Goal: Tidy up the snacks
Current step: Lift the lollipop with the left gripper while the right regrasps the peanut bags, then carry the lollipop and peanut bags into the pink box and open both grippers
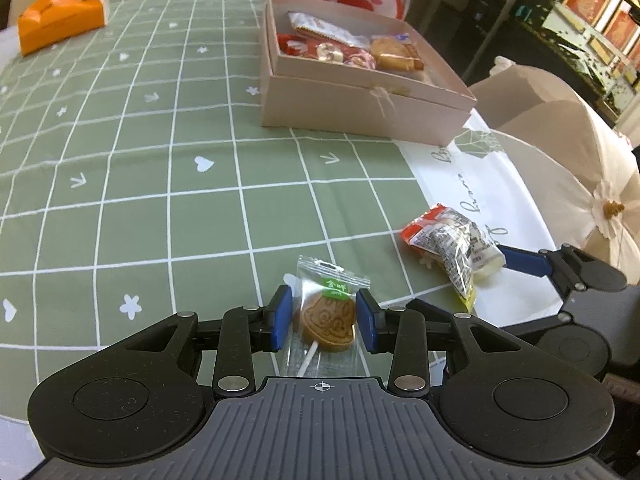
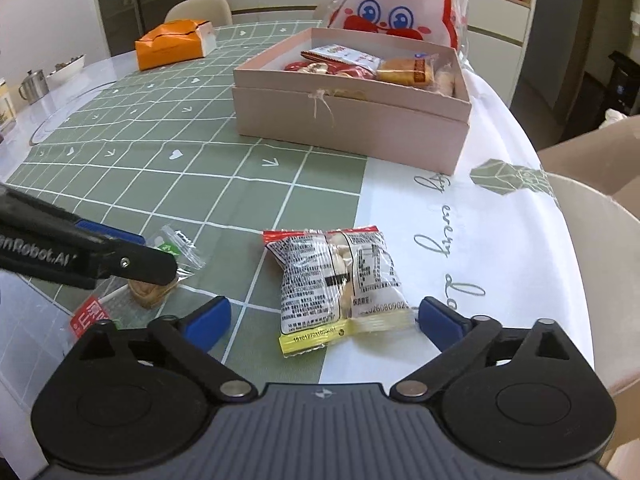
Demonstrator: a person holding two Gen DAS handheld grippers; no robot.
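A brown cookie lollipop in a clear wrapper [image 1: 326, 316] lies on the green checked tablecloth between the blue pads of my left gripper [image 1: 323, 322]; the jaws stand close on both sides, whether they press it I cannot tell. A clear and red snack packet [image 2: 340, 276] lies between the wide-open jaws of my right gripper [image 2: 322, 320]; it also shows in the left wrist view [image 1: 452, 240]. The pink open box [image 2: 352, 116] holding several snacks stands farther back; it also shows in the left wrist view [image 1: 360, 100].
An orange box [image 1: 60, 16] sits at the far left of the table. A white and red cartoon bag [image 2: 400, 4] stands behind the pink box. A small red packet [image 2: 90, 316] lies near the table's front edge. Chairs [image 1: 560, 140] stand at the right.
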